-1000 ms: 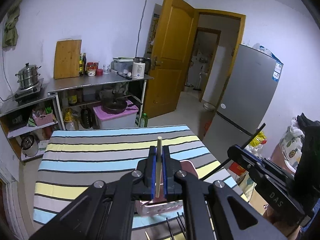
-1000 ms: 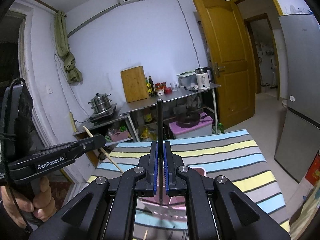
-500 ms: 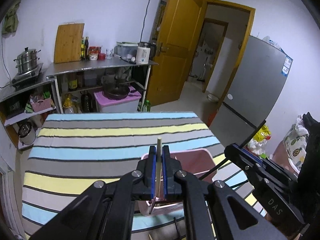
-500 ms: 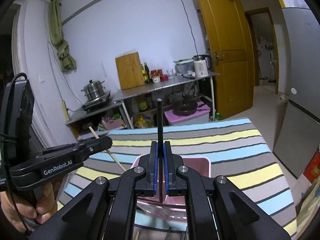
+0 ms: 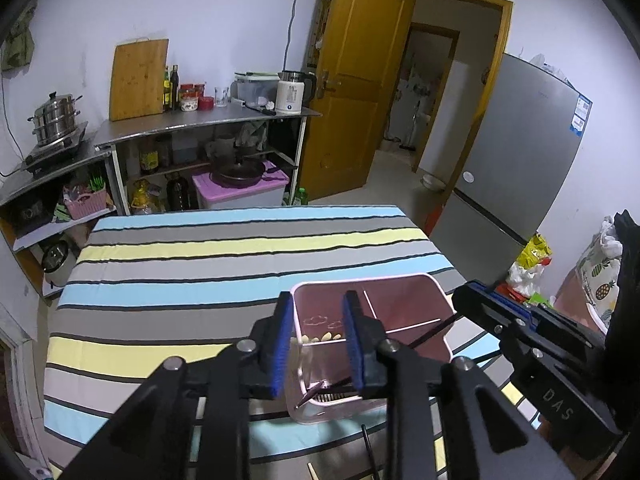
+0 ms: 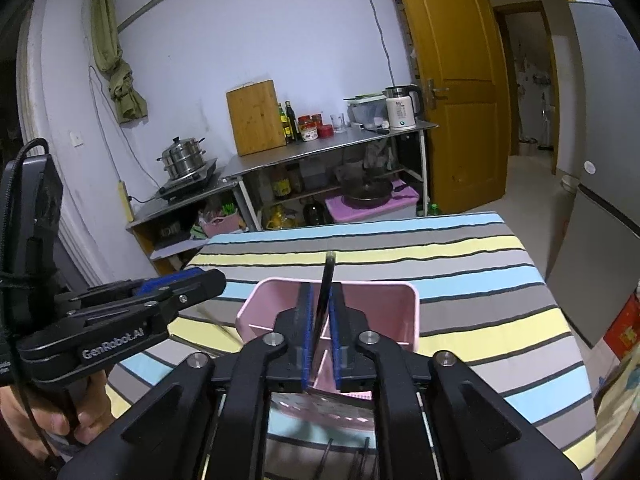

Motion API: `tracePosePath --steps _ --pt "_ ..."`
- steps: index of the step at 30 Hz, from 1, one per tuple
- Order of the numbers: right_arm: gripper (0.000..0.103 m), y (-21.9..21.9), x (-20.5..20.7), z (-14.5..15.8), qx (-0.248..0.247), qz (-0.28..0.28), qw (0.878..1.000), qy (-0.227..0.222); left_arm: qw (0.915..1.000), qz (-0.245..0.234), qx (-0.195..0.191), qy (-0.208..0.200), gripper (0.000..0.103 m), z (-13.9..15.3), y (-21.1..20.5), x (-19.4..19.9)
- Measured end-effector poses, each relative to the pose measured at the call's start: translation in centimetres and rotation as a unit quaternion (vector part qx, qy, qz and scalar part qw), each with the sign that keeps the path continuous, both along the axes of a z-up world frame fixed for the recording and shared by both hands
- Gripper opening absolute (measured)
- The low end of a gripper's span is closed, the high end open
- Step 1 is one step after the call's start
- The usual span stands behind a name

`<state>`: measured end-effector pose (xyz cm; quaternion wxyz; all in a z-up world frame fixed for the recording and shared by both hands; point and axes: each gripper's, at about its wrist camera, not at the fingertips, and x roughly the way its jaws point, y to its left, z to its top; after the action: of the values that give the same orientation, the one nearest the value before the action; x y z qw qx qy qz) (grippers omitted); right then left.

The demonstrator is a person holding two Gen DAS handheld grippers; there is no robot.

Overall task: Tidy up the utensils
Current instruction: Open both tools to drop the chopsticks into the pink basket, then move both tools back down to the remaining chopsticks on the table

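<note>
**Pink caddy takes in chopsticks**

A pink plastic divided utensil basket [image 5: 404, 300] stands upright on the table. A slim black chopstick [image 6: 325, 296] leans above its compartments; pale wooden chopstick tips [image 5: 322, 337] show inside the left compartment.

The desk [image 5: 224, 264] wore a cloth with stripes of blue, gray and yellow. A pink box [image 5: 436, 292] stood on it, near the front edge, with thin walls inside that split it into parts. Some light-colored sticks [image 5: 320, 337] rested in one part. In front of the box, a few dark sticks [image 6: 326, 454] and a pale one [image 5: 312, 472] lay flat on the cloth.
</note>
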<state>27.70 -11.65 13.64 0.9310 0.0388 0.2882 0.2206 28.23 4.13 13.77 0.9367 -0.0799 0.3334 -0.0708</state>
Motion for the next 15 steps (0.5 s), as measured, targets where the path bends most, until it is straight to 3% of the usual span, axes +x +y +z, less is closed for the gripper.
tracePosePath --steps 7,15 --pt "0.015 -1.8 -1.9 1.9 0.006 -0.009 1.0 -0.018 0.9995 0.01 0.013 -0.028 0.029 2.0 0.9 -1.9" --pt "0.015 -3.9 -5.6 3.3 0.015 -0.016 0.999 -0.042 0.9984 0.014 0.0 -0.055 0.029 3.1 1.7 -6.4"
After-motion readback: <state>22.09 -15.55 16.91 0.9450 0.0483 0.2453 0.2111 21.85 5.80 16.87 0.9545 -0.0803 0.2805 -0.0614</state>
